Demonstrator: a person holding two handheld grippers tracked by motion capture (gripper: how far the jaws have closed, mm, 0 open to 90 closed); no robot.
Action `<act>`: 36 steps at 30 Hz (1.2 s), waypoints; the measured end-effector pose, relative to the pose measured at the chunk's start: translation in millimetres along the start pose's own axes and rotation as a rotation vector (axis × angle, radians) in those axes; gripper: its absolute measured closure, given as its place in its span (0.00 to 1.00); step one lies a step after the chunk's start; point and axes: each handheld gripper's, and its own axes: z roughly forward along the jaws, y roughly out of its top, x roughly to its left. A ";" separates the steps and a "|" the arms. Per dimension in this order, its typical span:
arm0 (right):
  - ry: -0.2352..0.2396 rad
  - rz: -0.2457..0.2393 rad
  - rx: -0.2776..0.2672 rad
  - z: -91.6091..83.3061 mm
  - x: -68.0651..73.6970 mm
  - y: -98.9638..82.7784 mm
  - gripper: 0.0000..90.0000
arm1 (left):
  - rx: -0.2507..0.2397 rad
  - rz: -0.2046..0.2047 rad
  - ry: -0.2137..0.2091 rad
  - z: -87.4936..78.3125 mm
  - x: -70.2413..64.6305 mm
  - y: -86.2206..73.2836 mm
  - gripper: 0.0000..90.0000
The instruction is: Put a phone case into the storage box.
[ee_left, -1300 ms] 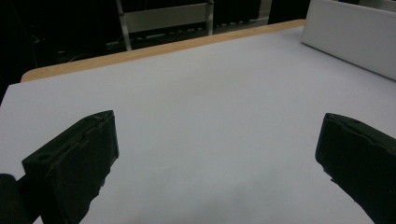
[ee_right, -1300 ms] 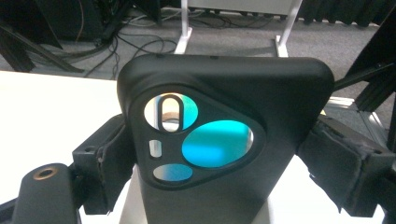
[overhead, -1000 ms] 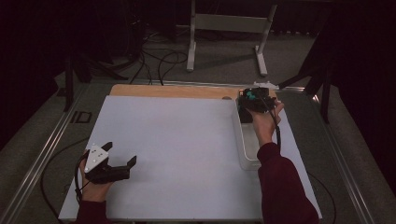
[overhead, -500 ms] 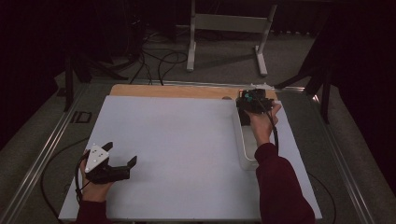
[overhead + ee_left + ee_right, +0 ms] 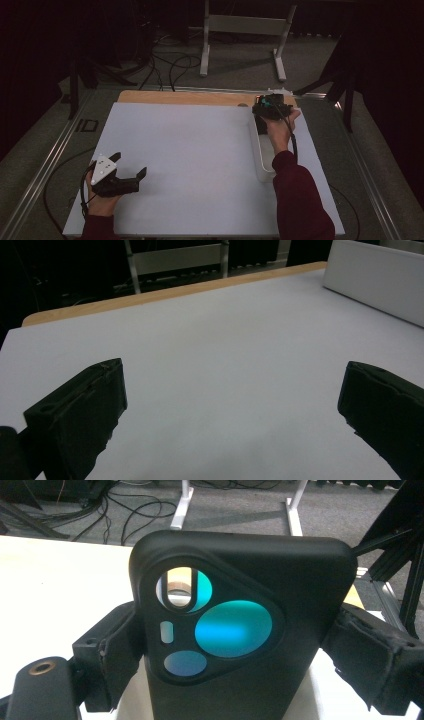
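My right gripper (image 5: 268, 107) is at the far right of the table, over the far end of a long white tray (image 5: 261, 162). It is shut on a black phone case (image 5: 240, 630), gripped by its two side edges and held upright. The case has a rounded camera panel whose cutouts show teal. In the right gripper view the gripper (image 5: 242, 680) has one jaw pressed on each side of the case. My left gripper (image 5: 131, 165) rests near the front left of the white mat (image 5: 190, 150), open, with nothing between its jaws (image 5: 232, 375).
A wooden table edge (image 5: 185, 97) runs along the far side of the mat. The tray wall (image 5: 380, 275) shows at the upper right in the left gripper view. Beyond the table are a metal stand (image 5: 240, 30) and floor cables (image 5: 170, 65).
The right forearm has shifted slightly to the left while the gripper and case stay over the tray's far end. The left gripper has not moved.
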 end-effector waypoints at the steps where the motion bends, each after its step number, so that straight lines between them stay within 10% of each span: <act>1: -0.001 0.003 0.000 0.0 -0.6 -0.2 0.12 | 0.000 0.000 0.000 0.1 0.0 0.0 0.00; 16: 0.033 0.042 -0.038 -7.6 -3.3 -1.6 0.08 | 0.006 0.005 -0.001 1.5 -1.3 -0.2 0.00; 36: 0.178 -0.037 -0.077 -42.7 -12.8 -14.3 0.08 | 0.013 0.017 -0.001 2.7 -2.9 0.2 0.00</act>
